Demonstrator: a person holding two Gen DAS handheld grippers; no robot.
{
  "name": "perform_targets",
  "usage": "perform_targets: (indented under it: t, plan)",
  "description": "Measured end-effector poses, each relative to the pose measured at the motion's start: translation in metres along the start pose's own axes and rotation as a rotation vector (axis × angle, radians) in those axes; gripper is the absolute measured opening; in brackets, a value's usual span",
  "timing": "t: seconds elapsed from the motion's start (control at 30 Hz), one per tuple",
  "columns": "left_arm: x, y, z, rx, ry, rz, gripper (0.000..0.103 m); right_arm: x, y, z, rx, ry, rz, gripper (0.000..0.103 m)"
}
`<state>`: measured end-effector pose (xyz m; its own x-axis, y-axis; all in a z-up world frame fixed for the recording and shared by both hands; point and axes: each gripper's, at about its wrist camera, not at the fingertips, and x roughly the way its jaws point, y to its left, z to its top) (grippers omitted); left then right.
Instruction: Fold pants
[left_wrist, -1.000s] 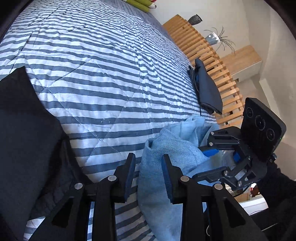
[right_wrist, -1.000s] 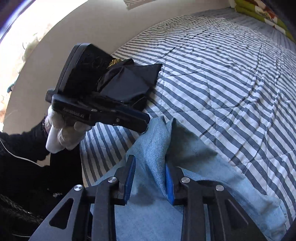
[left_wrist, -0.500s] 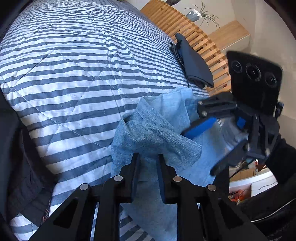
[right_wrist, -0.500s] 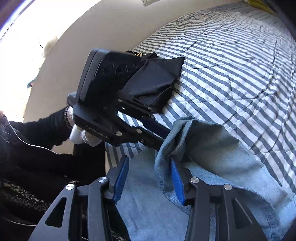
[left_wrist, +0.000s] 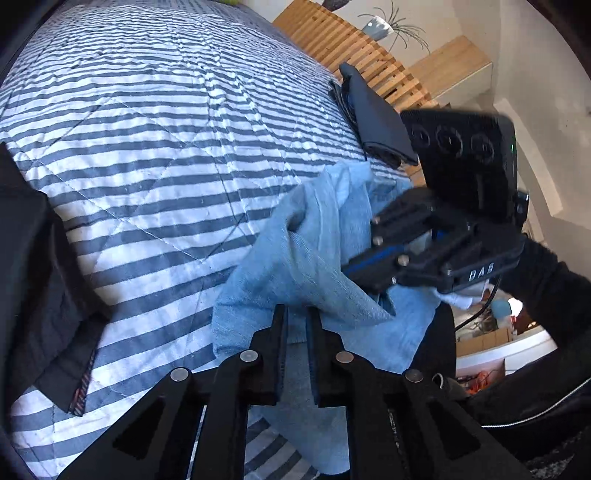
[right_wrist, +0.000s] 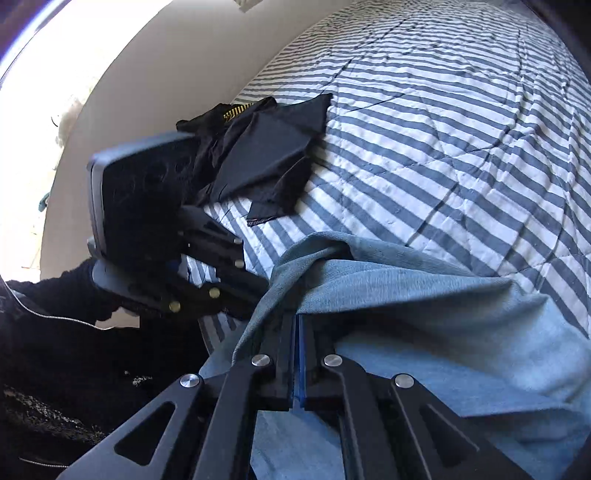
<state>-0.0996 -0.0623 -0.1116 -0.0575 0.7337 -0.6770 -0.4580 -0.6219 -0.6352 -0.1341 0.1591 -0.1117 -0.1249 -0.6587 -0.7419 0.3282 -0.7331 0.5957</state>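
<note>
Matt soft denim pants (left_wrist: 295, 258), quilted cotton bedspread (left_wrist: 147, 147).

The light blue pants (right_wrist: 424, 295) run off the bottom of both views, so their full shape is lost. Folds of the cloth bury the right gripper's (right_wrist: 297, 319) tips. The black garment (left_wrist: 33, 288) is cut off at the left edge, and the left gripper (right_wrist: 236, 295) is blurred.

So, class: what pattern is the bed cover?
Blue-grey and white stripes on the bed cover, clearest in the left wrist view.
</note>
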Motion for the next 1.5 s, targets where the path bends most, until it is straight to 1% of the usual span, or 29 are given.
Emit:
perform_targets:
  t: [0.1,0.13,0.2,0.3,0.43,0.5,0.53,0.67,0.7,0.87,0.93,1.0,1.07,1.13,1.17,1.2,1.23,1.3,1.37,1.47,1.5]
  plan:
    - [-0.016,-0.004,0.008,-0.008,-0.045,-0.010,0.015,-0.002,0.001,-0.010,0.019,-0.025,0.005,0.001]
    - [-0.020,-0.009,0.011,-0.003,-0.059,-0.003,0.015,-0.002,0.001,-0.012,0.029,-0.032,0.009,0.001]
    - [-0.022,-0.023,0.016,0.034,-0.067,-0.008,0.015,-0.003,-0.001,-0.019,0.050,-0.048,0.011,0.001]
    - [-0.010,-0.035,0.025,0.082,-0.014,0.039,0.015,-0.001,0.004,-0.025,0.061,-0.067,0.030,0.001]
    - [0.013,-0.039,0.027,0.127,0.073,0.121,0.015,0.001,0.013,-0.033,0.057,-0.089,0.034,0.001]
    - [0.020,-0.040,0.027,0.148,0.096,0.144,0.015,0.004,0.014,-0.037,0.065,-0.101,0.033,0.001]
    - [0.020,-0.040,0.026,0.150,0.092,0.157,0.014,0.005,0.014,-0.039,0.069,-0.106,0.029,0.001]
    - [0.006,-0.051,0.021,0.156,0.062,0.144,0.013,0.008,0.013,-0.047,0.087,-0.133,0.006,0.001]
    - [0.003,-0.055,0.019,0.160,0.061,0.152,0.013,0.008,0.014,-0.048,0.088,-0.140,0.004,0.001]
    - [0.006,-0.067,0.014,0.199,0.086,0.195,0.013,0.008,0.017,-0.049,0.081,-0.175,-0.010,0.001]
    - [0.012,-0.065,0.015,0.194,0.102,0.207,0.013,0.009,0.018,-0.050,0.083,-0.184,-0.019,0.001]
    - [0.020,-0.057,0.016,0.174,0.121,0.247,0.016,0.010,0.019,-0.053,0.077,-0.187,-0.027,0.001]
    - [0.028,-0.052,0.015,0.153,0.142,0.245,0.017,0.011,0.021,-0.056,0.067,-0.194,-0.057,0.001]
    - [0.034,-0.053,0.013,0.175,0.145,0.262,0.017,0.015,0.022,-0.058,0.057,-0.197,-0.091,0.001]
    - [0.035,-0.053,0.012,0.184,0.143,0.267,0.010,0.018,0.023,-0.059,0.056,-0.199,-0.103,0.001]
    - [0.035,-0.052,0.010,0.182,0.137,0.269,0.002,0.019,0.024,-0.060,0.054,-0.203,-0.111,0.001]
    - [0.034,-0.052,0.009,0.170,0.135,0.263,0.001,0.019,0.024,-0.062,0.049,-0.211,-0.118,0.001]
    - [0.026,-0.051,0.009,0.139,0.108,0.237,0.001,0.018,0.026,-0.064,0.040,-0.228,-0.145,0.001]
    - [0.011,-0.053,0.005,0.104,0.076,0.187,0.001,0.018,0.025,-0.067,0.048,-0.242,-0.163,0.001]
    - [0.001,-0.058,-0.003,0.087,0.061,0.164,0.001,0.016,0.024,-0.071,0.058,-0.255,-0.169,0.001]
    - [0.001,-0.061,-0.006,0.093,0.062,0.169,0.001,0.015,0.025,-0.072,0.057,-0.259,-0.179,0.001]
